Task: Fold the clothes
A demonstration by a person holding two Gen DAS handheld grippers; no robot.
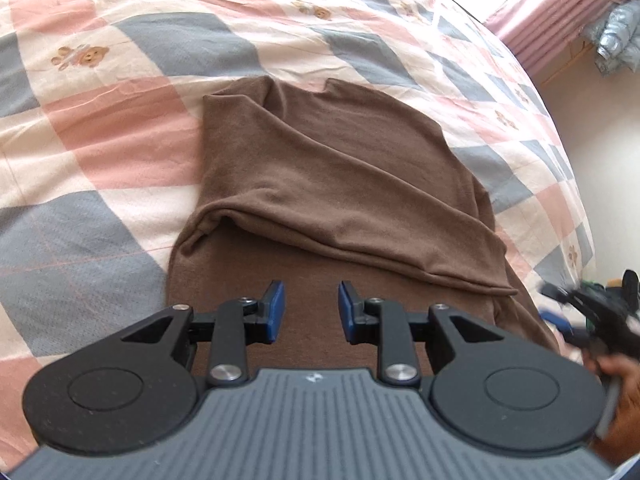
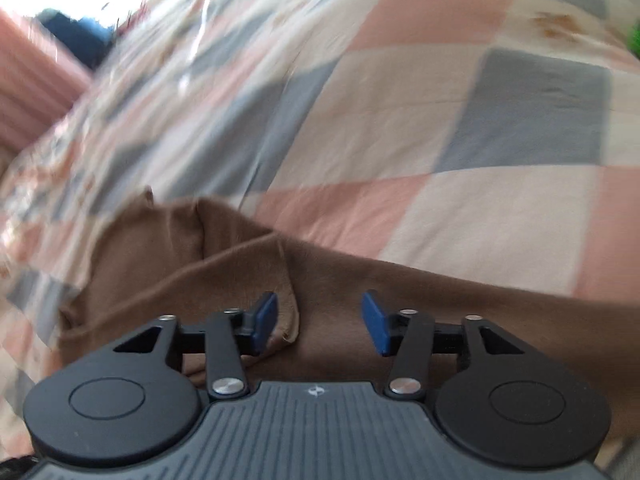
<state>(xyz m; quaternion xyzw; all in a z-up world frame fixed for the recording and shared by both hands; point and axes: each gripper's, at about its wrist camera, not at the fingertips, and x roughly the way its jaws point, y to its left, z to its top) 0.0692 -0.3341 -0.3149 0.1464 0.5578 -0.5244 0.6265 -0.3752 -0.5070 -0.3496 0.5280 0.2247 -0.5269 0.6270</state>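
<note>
A brown garment (image 1: 320, 176) lies on a checked bedspread (image 1: 120, 140), partly folded, with a sleeve laid diagonally across its body. My left gripper (image 1: 311, 312) is open and empty, hovering over the garment's near part. My right gripper (image 2: 319, 322) is open and empty over the same brown garment (image 2: 400, 312), next to a folded sleeve end (image 2: 288, 304). The right gripper also shows, blurred, at the right edge of the left wrist view (image 1: 592, 312).
The bedspread (image 2: 440, 140) has pink, grey and cream squares. A pink ribbed wall panel (image 1: 560, 16) and a grey-blue bundle (image 1: 616, 36) stand beyond the bed at upper right. The bed's edge and pale floor (image 1: 600, 184) lie to the right.
</note>
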